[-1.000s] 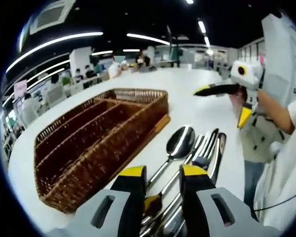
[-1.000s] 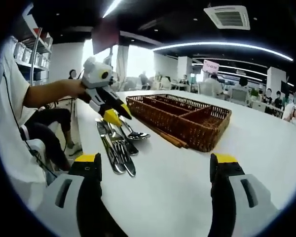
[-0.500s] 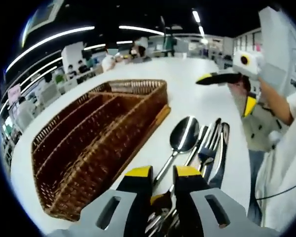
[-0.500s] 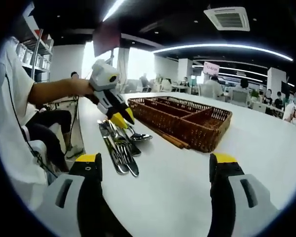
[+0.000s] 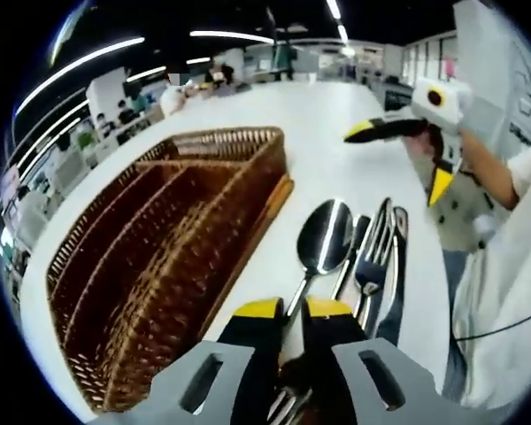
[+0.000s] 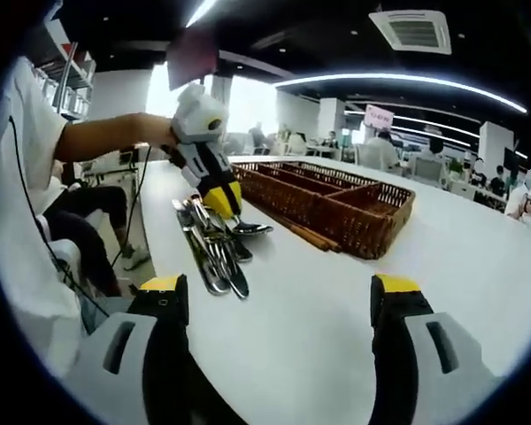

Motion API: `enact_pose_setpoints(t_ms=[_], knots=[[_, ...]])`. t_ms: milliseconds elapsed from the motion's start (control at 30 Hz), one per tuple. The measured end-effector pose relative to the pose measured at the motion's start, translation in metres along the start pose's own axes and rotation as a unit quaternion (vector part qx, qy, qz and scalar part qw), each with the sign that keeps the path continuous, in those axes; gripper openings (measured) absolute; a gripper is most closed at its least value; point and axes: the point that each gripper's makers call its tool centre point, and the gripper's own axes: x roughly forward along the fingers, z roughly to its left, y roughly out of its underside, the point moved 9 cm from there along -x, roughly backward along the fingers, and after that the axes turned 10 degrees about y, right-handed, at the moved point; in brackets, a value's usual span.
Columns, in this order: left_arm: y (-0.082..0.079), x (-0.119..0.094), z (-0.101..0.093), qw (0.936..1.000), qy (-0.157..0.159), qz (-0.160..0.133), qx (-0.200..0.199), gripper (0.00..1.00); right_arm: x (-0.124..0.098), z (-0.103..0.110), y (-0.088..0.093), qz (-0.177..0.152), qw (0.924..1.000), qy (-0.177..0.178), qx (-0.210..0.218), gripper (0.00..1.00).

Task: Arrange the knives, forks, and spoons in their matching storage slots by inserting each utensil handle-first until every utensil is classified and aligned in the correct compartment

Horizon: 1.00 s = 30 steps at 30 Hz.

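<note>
basket (image 5: 168, 230) – rough woven wicker | spoon (image 5: 324, 239) – glossy metal

No legible text, labels or numbers. A hanging pink sign (image 6: 378, 116) in the background of the right gripper view carries red characters — too small and blurred to read.

A white table (image 6: 478, 266) spreads wide. Beyond its far edge people (image 6: 379, 152) sit at other tables. Long light strips (image 6: 398, 81) run across the dark ceiling, with a square vent (image 6: 411, 28) set among them. A shelf rack (image 6: 57, 84) stands at the left edge of the right gripper view.
</note>
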Motion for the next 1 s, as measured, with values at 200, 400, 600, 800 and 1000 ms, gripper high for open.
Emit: enact_pose_setpoints(t_ms=[200,400,600,800,1000], knots=[[0.008,-0.014,0.036,0.9998,0.018,0.005,-0.001,0.08,-0.005,-0.001,-0.003,-0.012,0.9999,0.004,0.002,0.88],[0.015,-0.023,0.064,0.9989,0.046,-0.009,0.007,0.08,-0.005,0.0,0.003,-0.006,1.0,0.003,0.006,0.87],[0.025,-0.025,0.092,0.9957,0.066,-0.064,0.008,0.06,-0.004,0.0,0.003,-0.009,0.9999,0.002,0.009,0.86],[0.036,-0.03,0.112,0.9918,0.069,-0.093,0.054,0.03,-0.005,-0.002,0.005,-0.007,0.9999,0.004,0.013,0.85],[0.015,-0.014,0.066,0.9927,0.05,-0.07,0.085,0.02,-0.004,-0.009,0.005,-0.012,0.9997,0.013,0.019,0.83]])
